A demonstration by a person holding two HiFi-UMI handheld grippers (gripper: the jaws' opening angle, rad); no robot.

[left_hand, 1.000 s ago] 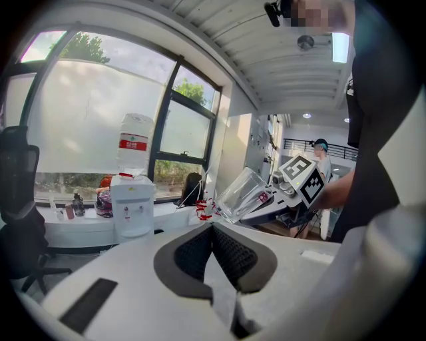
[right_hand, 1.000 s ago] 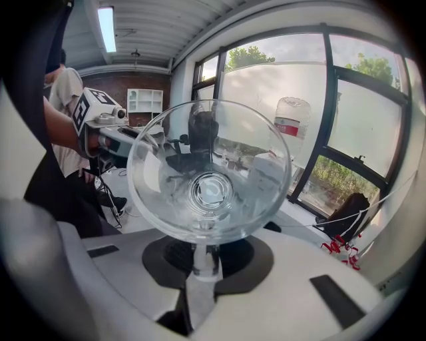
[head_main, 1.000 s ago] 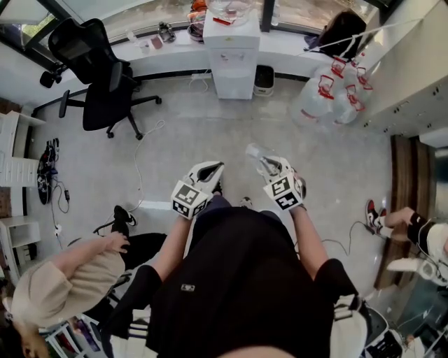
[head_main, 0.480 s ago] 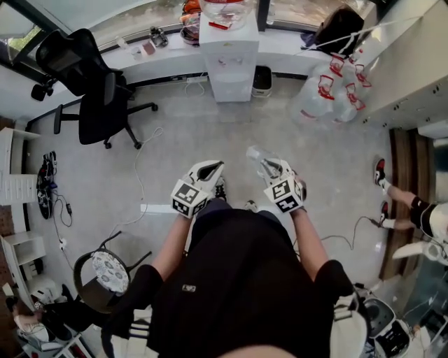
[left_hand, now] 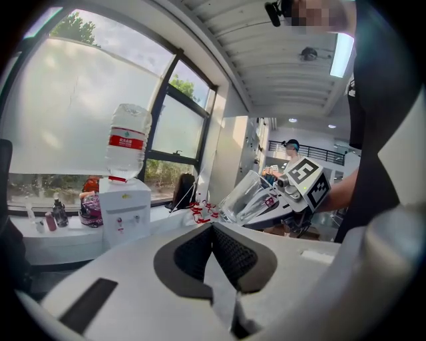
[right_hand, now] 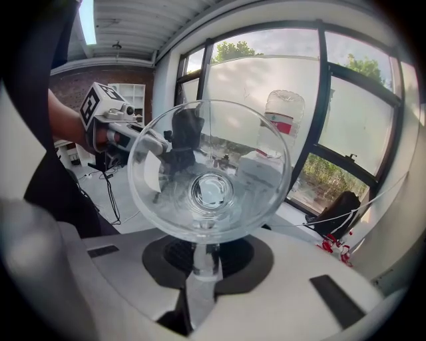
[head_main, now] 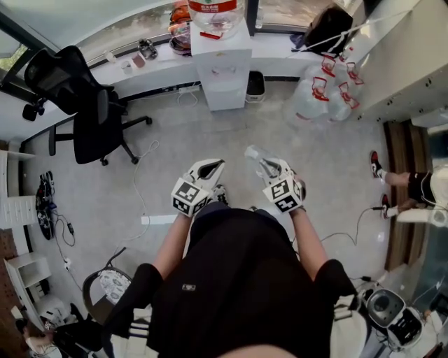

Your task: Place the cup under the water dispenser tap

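Observation:
A clear glass cup (right_hand: 210, 173) is pinched by its rim in my right gripper (right_hand: 203, 256), which is shut on it; the cup's mouth faces the camera. In the head view the cup (head_main: 256, 156) sticks out ahead of the right gripper (head_main: 264, 166). My left gripper (head_main: 213, 166) is level beside it, its jaws (left_hand: 213, 230) closed together with nothing between them. The white water dispenser (head_main: 224, 66), with a bottle (head_main: 213, 10) on top, stands against the far wall across open floor. It also shows in the left gripper view as the dispenser (left_hand: 123, 210), left of the cup (left_hand: 249, 196).
A black office chair (head_main: 84, 98) stands left of the dispenser. A small bin (head_main: 255, 82) and a pile of water bottles (head_main: 329, 91) sit to its right. A cable (head_main: 143, 182) trails over the floor. A person's legs (head_main: 409, 185) show at the right edge.
Both grippers have moved forward across the room toward the dispenser, with the cup still held. The crouching person at lower left has dropped out of view.

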